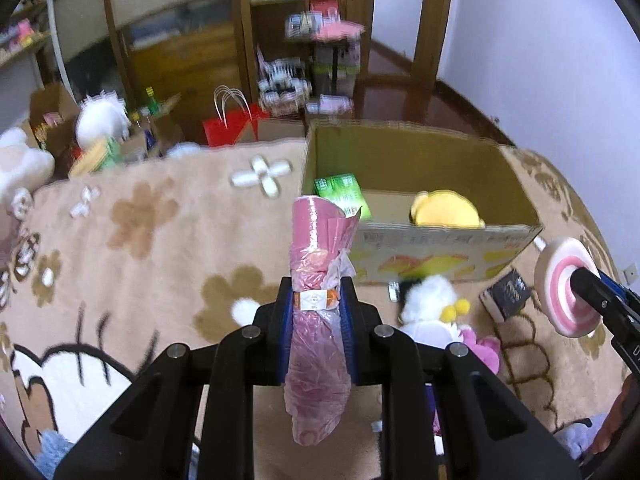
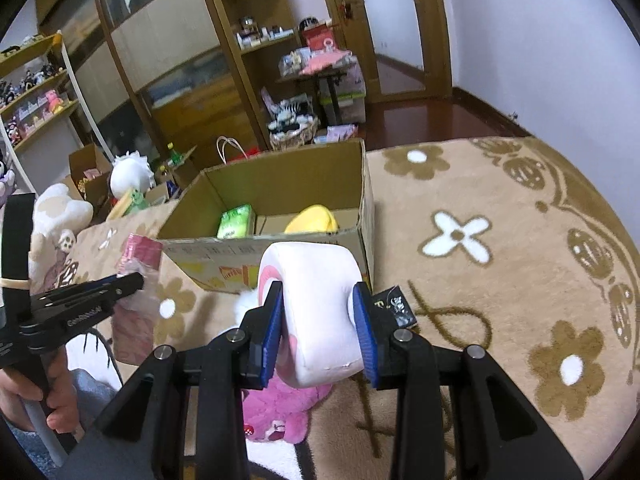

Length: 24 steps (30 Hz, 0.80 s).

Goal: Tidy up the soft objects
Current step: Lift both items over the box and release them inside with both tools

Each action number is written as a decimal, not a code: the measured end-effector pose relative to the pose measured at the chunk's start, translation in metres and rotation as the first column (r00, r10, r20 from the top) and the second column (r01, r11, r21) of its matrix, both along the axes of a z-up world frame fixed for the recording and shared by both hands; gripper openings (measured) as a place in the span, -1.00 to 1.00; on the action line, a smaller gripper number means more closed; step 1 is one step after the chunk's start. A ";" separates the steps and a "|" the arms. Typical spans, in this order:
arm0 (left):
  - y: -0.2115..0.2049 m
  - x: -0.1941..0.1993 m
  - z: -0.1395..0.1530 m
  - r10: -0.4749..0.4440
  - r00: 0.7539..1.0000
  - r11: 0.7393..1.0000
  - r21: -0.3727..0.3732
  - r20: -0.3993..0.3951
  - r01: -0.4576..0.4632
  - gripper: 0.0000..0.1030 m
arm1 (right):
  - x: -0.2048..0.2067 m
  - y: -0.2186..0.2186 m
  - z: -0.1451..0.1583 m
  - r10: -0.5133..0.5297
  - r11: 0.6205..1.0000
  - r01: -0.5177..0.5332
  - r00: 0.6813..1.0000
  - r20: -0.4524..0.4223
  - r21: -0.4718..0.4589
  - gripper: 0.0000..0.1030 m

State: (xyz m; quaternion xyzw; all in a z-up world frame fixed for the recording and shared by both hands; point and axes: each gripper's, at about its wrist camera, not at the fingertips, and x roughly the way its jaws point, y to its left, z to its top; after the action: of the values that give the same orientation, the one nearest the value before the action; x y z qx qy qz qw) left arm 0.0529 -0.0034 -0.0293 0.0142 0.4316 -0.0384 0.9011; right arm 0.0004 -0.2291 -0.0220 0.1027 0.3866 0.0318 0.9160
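My left gripper (image 1: 316,300) is shut on a pink roll wrapped in plastic (image 1: 320,240), held upright above the carpet in front of the cardboard box (image 1: 440,248). My right gripper (image 2: 318,308) is shut on a round white-and-pink swirl cushion (image 2: 316,288), held above the carpet near the box (image 2: 280,168). The cushion also shows at the right of the left wrist view (image 1: 560,284). The pink roll shows at the left of the right wrist view (image 2: 138,256). Inside the box lie a green packet (image 1: 340,194) and a yellow plush (image 1: 444,210).
A white plush with yellow bits (image 1: 432,308), a pink plush (image 2: 276,412) and a dark booklet (image 1: 506,294) lie on the beige flowered carpet (image 2: 500,240) below the grippers. More plush toys and boxes (image 1: 96,120), a red bag (image 1: 228,128) and wooden shelves stand beyond.
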 end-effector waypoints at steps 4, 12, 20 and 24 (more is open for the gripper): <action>0.002 -0.006 0.021 0.007 0.995 1.000 -0.001 0.103 -0.007 -0.62 | -0.006 0.003 0.015 -0.008 1.000 0.009 0.999 0.049 -0.026 -0.31; 0.001 -0.013 0.051 0.014 0.959 1.000 0.020 0.282 -0.020 -0.62 | -0.012 0.006 0.039 -0.022 0.998 0.029 0.989 0.145 -0.049 -0.31; -0.005 -0.006 0.067 0.018 0.931 1.000 -0.001 0.364 -0.019 -0.62 | -0.005 0.008 0.057 -0.019 0.998 0.033 0.972 0.233 -0.058 -0.31; -0.010 0.002 0.074 0.014 0.917 1.000 -0.007 0.399 -0.012 -0.62 | 0.003 0.008 0.059 -0.018 0.998 0.033 0.968 0.250 -0.058 -0.31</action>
State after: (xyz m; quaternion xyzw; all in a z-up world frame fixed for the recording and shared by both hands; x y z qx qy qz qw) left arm 0.0551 -0.0131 0.0451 0.0168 0.2390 -0.0296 0.9704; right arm 0.0029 -0.2209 0.0373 0.0744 0.2677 0.0207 0.9604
